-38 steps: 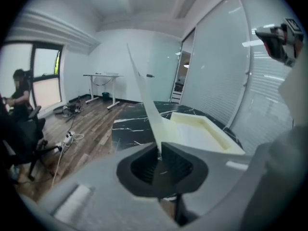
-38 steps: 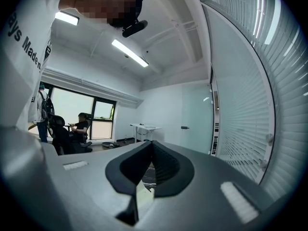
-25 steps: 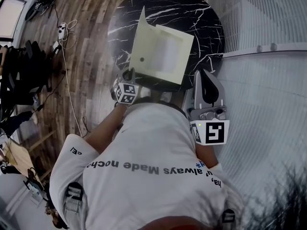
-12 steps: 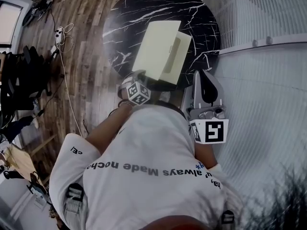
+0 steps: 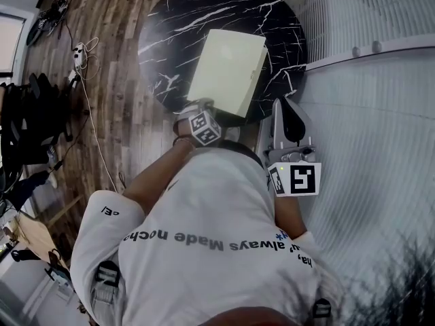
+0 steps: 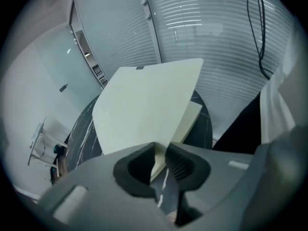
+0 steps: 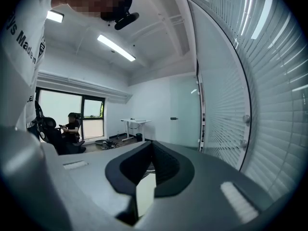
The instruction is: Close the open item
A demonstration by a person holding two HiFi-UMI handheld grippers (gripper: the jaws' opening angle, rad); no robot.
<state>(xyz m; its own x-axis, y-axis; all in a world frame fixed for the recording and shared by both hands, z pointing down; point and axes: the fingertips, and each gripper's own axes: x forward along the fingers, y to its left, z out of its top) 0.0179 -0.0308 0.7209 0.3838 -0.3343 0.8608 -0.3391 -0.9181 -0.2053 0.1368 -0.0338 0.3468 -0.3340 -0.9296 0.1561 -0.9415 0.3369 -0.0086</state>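
Note:
A pale yellow flat box (image 5: 228, 70) lies on the round black marble table (image 5: 170, 39), its lid (image 6: 144, 105) lowered almost flat over the base (image 6: 192, 117). My left gripper (image 5: 196, 107) is at the box's near left corner. Its jaws have just been opening, and the lid's corner still sits loosely between the left gripper's fingertips (image 6: 160, 150). My right gripper (image 5: 285, 102) hovers to the right of the table, beside the glass wall. It is shut with nothing in it, and the right gripper (image 7: 151, 148) points out across the room.
A glass wall with blinds (image 5: 367, 114) runs along the right. Wooden floor (image 5: 129, 114) with a cable and power strip (image 5: 78, 51) lies left of the table. Dark chairs (image 5: 27, 114) stand at the far left. A person (image 7: 72, 124) sits far off by a window.
The lid has swung down from standing open to lying nearly flat on the box. My left gripper followed it, moving right and rolling. The right gripper has shifted only slightly.

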